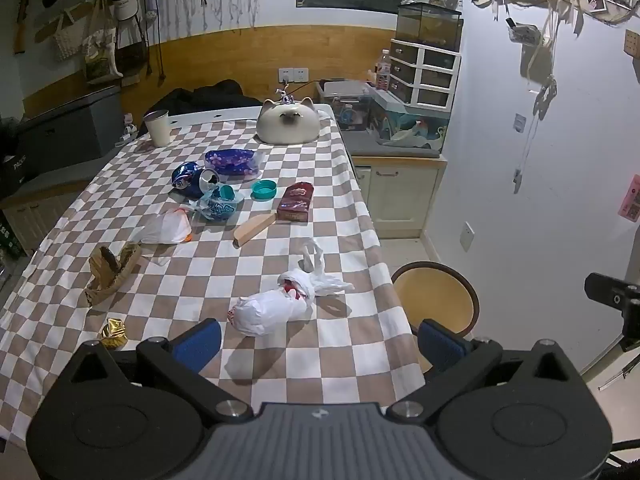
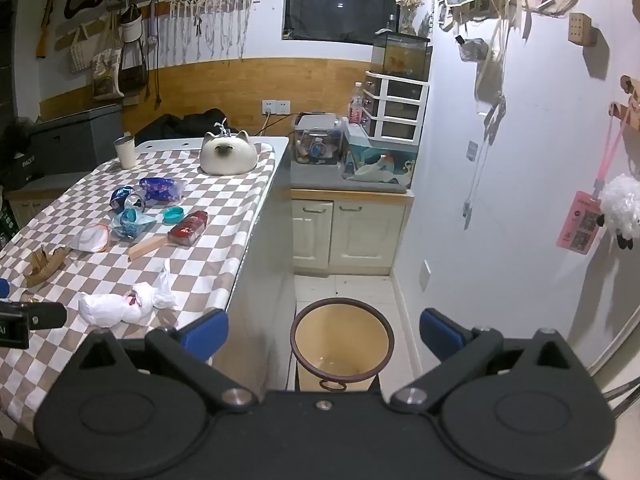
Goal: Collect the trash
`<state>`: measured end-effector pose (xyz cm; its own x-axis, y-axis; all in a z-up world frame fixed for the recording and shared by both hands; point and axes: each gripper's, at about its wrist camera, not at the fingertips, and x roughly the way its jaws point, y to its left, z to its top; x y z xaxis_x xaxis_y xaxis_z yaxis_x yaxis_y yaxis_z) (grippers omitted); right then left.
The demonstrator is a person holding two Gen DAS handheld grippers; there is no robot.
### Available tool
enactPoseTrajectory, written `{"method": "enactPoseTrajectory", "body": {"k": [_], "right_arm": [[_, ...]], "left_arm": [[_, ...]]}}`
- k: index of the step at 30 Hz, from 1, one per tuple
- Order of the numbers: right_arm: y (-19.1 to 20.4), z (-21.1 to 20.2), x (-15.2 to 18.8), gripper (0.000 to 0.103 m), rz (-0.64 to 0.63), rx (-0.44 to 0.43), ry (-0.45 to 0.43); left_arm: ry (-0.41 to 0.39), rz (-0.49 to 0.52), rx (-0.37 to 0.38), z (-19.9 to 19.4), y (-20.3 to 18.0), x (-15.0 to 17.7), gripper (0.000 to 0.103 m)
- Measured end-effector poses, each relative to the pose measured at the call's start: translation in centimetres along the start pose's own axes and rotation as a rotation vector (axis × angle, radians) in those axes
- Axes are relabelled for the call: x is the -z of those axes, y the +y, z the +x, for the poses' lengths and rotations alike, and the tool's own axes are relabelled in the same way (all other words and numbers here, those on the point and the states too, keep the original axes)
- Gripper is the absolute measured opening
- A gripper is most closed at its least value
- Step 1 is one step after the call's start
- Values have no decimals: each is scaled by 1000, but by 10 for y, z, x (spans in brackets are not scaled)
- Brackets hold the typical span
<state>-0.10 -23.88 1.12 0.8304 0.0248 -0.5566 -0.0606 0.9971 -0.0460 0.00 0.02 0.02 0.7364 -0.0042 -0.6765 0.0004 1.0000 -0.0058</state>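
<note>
- My left claw (image 1: 318, 338) hangs over the near end of the desk (image 1: 352, 184), tilted down, blue pads spread wide with nothing between them.
- Far left on the checked cloth: a crumpled gold wrapper (image 1: 114, 333) just beside my left pad, and beyond it a torn brown paper tray (image 1: 108, 274).
- Further in, a clear bag with an orange rim (image 1: 168, 229), then a cluster: a crushed blue can (image 1: 192, 180), a blue crinkled wrapper (image 1: 220, 206) touching it, and a purple flowered packet (image 1: 232, 162) behind.
- A white cup (image 1: 158, 128) stands upright near the far left corner.
- Middle of the desk: a teal lid (image 1: 264, 190), a wooden block (image 1: 253, 229) and a dark red pack (image 1: 296, 202) touching the block's far end.
- Right in front of my left claw lies a knotted white plastic bag (image 1: 276, 306), on the cloth, apart from both pads.
- A cat-shaped white container (image 1: 288, 122) sits at the far end.
- My right claw (image 2: 324, 330) is off the desk's right edge, also spread wide and holding nothing.
- Below it, on the floor beside the desk, stands the yellow bin (image 2: 342, 344) with a dark rim, open; I see only bare bottom inside.
</note>
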Motion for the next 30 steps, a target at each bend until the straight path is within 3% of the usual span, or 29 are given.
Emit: {"method": "enactPoseTrajectory", "body": {"k": [30], "right_arm": [[0,2,3,103,-1,0,0]], "left_arm": [[1,2,-3,0,0,0,103]]}}
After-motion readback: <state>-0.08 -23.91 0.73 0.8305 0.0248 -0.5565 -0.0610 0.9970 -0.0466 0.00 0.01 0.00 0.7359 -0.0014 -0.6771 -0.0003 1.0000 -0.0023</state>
